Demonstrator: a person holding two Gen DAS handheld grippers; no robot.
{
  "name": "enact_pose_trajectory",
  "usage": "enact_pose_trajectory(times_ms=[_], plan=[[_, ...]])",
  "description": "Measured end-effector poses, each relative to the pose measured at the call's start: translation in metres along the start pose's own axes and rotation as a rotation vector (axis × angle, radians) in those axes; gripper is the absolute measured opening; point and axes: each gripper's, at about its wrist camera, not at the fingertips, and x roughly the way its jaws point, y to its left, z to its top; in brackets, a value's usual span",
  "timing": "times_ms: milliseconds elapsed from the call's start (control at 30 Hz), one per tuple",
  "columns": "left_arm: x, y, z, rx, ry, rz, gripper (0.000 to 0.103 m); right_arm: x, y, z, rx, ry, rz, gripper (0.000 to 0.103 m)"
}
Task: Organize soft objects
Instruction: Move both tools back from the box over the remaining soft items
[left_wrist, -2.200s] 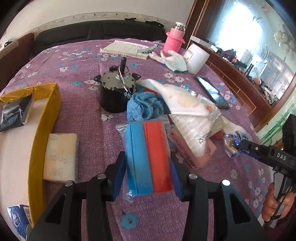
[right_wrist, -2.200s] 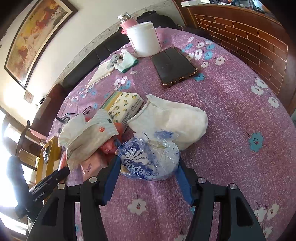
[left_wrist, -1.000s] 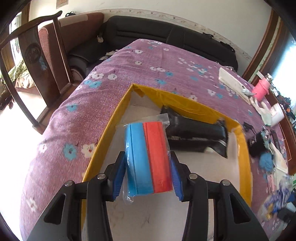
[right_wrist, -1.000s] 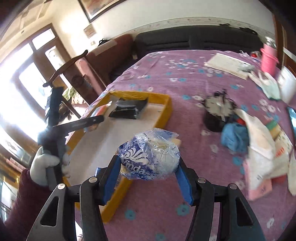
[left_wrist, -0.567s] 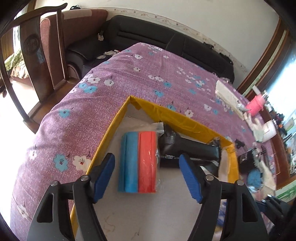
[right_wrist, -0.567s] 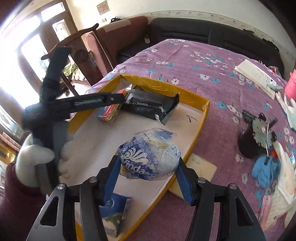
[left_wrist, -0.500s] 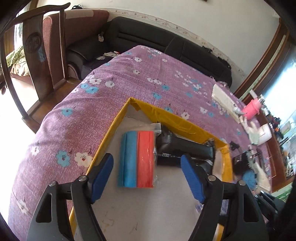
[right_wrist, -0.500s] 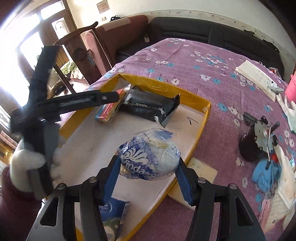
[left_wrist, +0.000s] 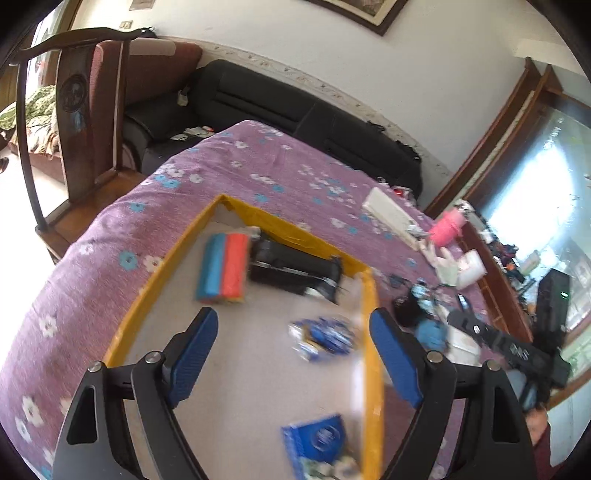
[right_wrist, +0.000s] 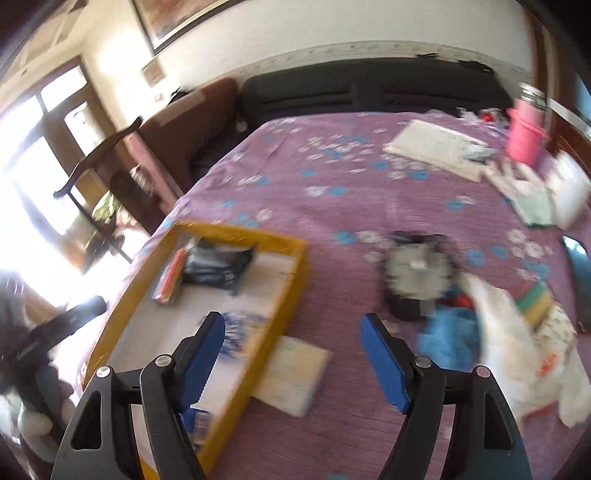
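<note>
A yellow-rimmed tray (left_wrist: 170, 254) (right_wrist: 295, 288) lies on the purple flowered table. In it lie the bagged blue and red sponges (left_wrist: 223, 267), a black packet (left_wrist: 295, 271) (right_wrist: 218, 267) and a blue and white tissue pack (left_wrist: 325, 339) (right_wrist: 236, 328). My left gripper (left_wrist: 291, 354) is open and empty above the tray. My right gripper (right_wrist: 293, 354) is open and empty, above the tray's right rim. A blue cloth (right_wrist: 448, 338) and white bagged soft items (right_wrist: 517, 332) lie in a pile at the right.
A cream sponge (right_wrist: 295, 376) lies just outside the tray. A black motor (right_wrist: 413, 280) stands by the pile. A pink bottle (right_wrist: 524, 129), papers (right_wrist: 432, 146) and a white tub (left_wrist: 471, 269) are at the far side. A wooden chair (left_wrist: 74, 122) stands left of the table.
My right gripper has opened and let the tissue pack go into the tray, then swung right. My left gripper, open since letting the sponges go, has drawn back and up.
</note>
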Motion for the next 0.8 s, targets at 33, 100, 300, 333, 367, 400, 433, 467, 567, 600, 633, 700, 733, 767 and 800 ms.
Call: enact_pose_trajectory(times_ms=[33,100,300,333,367,400,433,467,567,600,633,700,733,767,800], plan=[[-0.006,-0.008,-0.006,0.009,-0.009,-0.015,0.089,-0.009,-0.015,-0.001,0.023,-0.012,-0.024,0.08],[-0.014,-0.027,-0.018,0.029,-0.022,-0.043,0.091,-0.026,-0.05,-0.004,0.079,-0.033,-0.075,0.08],[-0.013,-0.078,-0.059,0.062,0.016,-0.106,0.093,-0.049,-0.126,-0.02,0.249,-0.025,-0.12,0.082],[-0.011,-0.084,-0.067,0.057,0.023,-0.109,0.093,-0.049,-0.13,-0.024,0.255,-0.022,-0.12,0.082],[-0.009,-0.09,-0.075,0.056,0.031,-0.108,0.093,-0.049,-0.133,-0.027,0.255,-0.02,-0.118,0.082],[-0.006,-0.096,-0.085,0.063,0.041,-0.098,0.093,-0.047,-0.134,-0.031,0.254,-0.017,-0.113,0.082],[-0.002,-0.102,-0.093,0.077,0.053,-0.08,0.093,-0.046,-0.134,-0.034,0.25,-0.015,-0.107,0.082],[0.002,-0.108,-0.101,0.1,0.071,-0.059,0.093,-0.045,-0.132,-0.037,0.244,-0.013,-0.101,0.082],[0.01,-0.123,-0.118,0.161,0.11,-0.018,0.093,-0.042,-0.129,-0.04,0.209,-0.021,-0.096,0.082],[0.008,-0.125,-0.121,0.165,0.109,-0.013,0.093,-0.043,-0.128,-0.043,0.193,-0.025,-0.098,0.082],[0.008,-0.126,-0.122,0.167,0.107,-0.009,0.093,-0.042,-0.125,-0.044,0.176,-0.03,-0.1,0.082],[0.008,-0.128,-0.122,0.165,0.106,-0.002,0.093,-0.04,-0.119,-0.043,0.152,-0.039,-0.108,0.082],[0.007,-0.128,-0.122,0.16,0.104,0.002,0.093,-0.037,-0.116,-0.041,0.138,-0.042,-0.112,0.082],[0.006,-0.128,-0.123,0.156,0.103,0.004,0.093,-0.032,-0.112,-0.037,0.12,-0.04,-0.117,0.082],[0.006,-0.128,-0.123,0.15,0.103,0.004,0.093,-0.028,-0.109,-0.034,0.104,-0.038,-0.123,0.082]])
